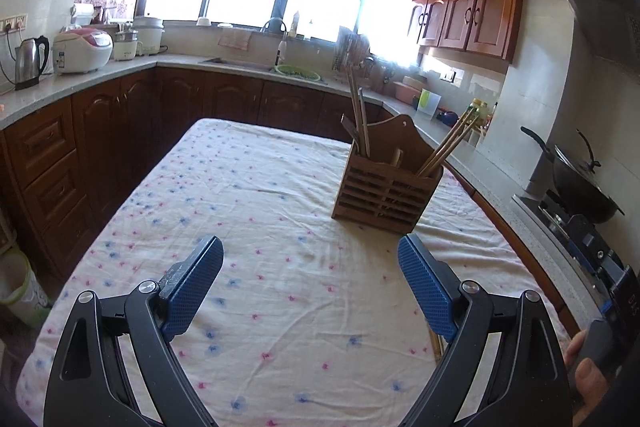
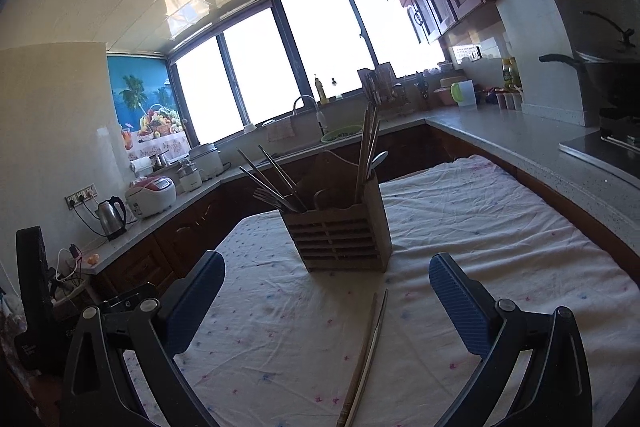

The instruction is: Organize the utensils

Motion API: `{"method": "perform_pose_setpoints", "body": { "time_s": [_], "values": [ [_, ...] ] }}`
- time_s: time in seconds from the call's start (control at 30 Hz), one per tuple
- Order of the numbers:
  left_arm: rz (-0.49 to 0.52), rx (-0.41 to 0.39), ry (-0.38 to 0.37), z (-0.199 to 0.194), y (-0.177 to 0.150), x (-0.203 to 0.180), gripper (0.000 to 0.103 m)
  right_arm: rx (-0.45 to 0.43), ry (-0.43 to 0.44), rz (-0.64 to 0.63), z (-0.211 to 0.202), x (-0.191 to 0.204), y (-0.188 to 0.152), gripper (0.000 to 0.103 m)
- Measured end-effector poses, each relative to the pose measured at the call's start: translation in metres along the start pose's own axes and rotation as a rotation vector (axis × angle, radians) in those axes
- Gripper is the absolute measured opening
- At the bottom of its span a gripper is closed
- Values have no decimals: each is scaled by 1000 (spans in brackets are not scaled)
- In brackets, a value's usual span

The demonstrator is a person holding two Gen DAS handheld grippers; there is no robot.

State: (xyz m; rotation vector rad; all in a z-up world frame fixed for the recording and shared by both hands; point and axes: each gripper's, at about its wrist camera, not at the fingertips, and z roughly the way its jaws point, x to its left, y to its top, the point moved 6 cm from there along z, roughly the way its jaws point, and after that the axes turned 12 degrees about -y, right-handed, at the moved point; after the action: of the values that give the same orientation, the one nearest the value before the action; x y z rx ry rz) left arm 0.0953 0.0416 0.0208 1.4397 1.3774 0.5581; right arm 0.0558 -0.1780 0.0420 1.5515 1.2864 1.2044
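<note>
Two slim utensils, a pale bamboo chopstick and a thin metal rod (image 2: pixel 370 355), lay side by side on the white cloth with pink and blue flowers (image 1: pixel 256 195), just short of the slatted brown wooden utensil holder (image 2: pixel 340 235). On the left, the left gripper (image 1: pixel 310 281) hovered over bare cloth, blue pads spread wide and empty. Moving right, the right gripper (image 2: pixel 326 303) was likewise spread with nothing between its pads, the pair lying between them. They looked light, stiff and slippery, likely to roll. I'd have pinched them mid-shaft, across the width. The holder already carried forks and chopsticks.
</note>
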Motion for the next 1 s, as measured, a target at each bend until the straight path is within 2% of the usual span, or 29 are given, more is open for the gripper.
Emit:
{"method": "perform_pose_setpoints", "body": {
  "time_s": [0.03,0.07,0.17,0.23,0.37,0.63,1.0],
  "values": [
    [18,-24,4,-6,4,-4,96,-38,-10,-23,-8,3,6,103],
    [39,-54,12,-12,7,-7,103,-80,-23,-49,-17,6,11,103],
    [96,-122,49,-23,10,-16,103,-205,-71,-126,-39,14,20,103],
    [120,-135,64,-24,4,-19,103,-233,-75,-141,-44,16,17,103],
    [148,-121,89,-18,-13,-21,103,-186,-61,-116,-35,7,-3,103],
    [159,-88,139,-7,-51,-14,103,-124,-127,-153,-33,-9,-44,103],
    [201,-72,152,-5,-71,-24,103,-88,-143,-186,-32,-8,-62,103]
  ]
}}
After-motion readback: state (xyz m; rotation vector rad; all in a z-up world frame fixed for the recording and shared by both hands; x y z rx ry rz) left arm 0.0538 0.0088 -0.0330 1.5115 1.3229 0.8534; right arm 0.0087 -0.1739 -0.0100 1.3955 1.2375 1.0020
